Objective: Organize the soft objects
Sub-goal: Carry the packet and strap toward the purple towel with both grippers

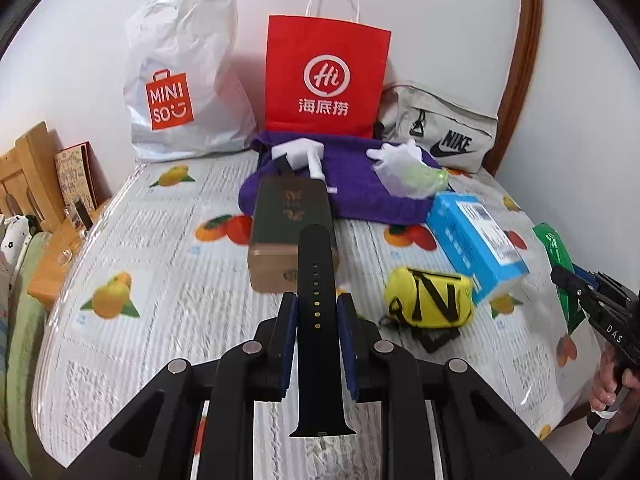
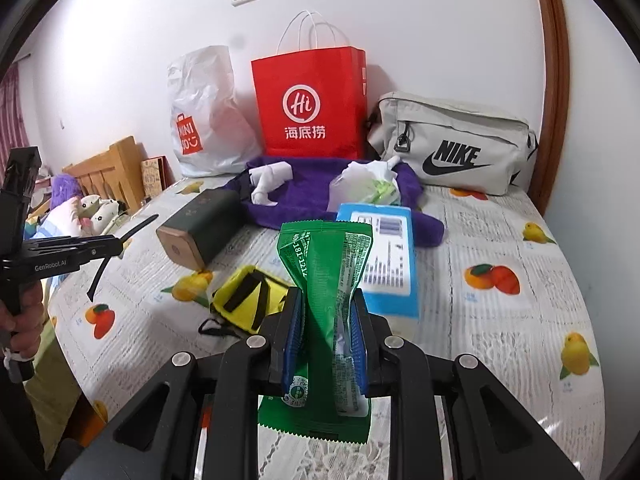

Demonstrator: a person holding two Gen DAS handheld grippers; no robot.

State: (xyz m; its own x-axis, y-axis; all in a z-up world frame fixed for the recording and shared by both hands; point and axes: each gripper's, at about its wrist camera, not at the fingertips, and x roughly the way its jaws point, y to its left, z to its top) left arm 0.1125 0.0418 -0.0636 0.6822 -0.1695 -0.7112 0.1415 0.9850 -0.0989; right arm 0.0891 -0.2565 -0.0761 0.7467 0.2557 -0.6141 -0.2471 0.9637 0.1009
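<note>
My left gripper (image 1: 317,309) is shut on a black watch strap (image 1: 317,280) and holds it above the table; the strap also shows in the right wrist view (image 2: 138,226). My right gripper (image 2: 327,312) is shut on a green foil packet (image 2: 326,268), squeezed at its middle; the packet shows at the right edge of the left wrist view (image 1: 558,252). On the fruit-print tablecloth (image 1: 160,264) lie a yellow pouch (image 1: 430,298), a blue box (image 1: 476,240), a dark green box (image 1: 290,224) and a purple towel (image 1: 352,184) with a white object (image 1: 298,152) and a clear bag (image 1: 408,170).
Against the wall stand a white MINISO bag (image 1: 184,92), a red paper bag (image 1: 326,80) and a grey Nike bag (image 1: 440,132). A wooden headboard (image 1: 28,164) and plush toys (image 2: 92,208) are at the left. A brown door frame (image 1: 524,60) rises at the right.
</note>
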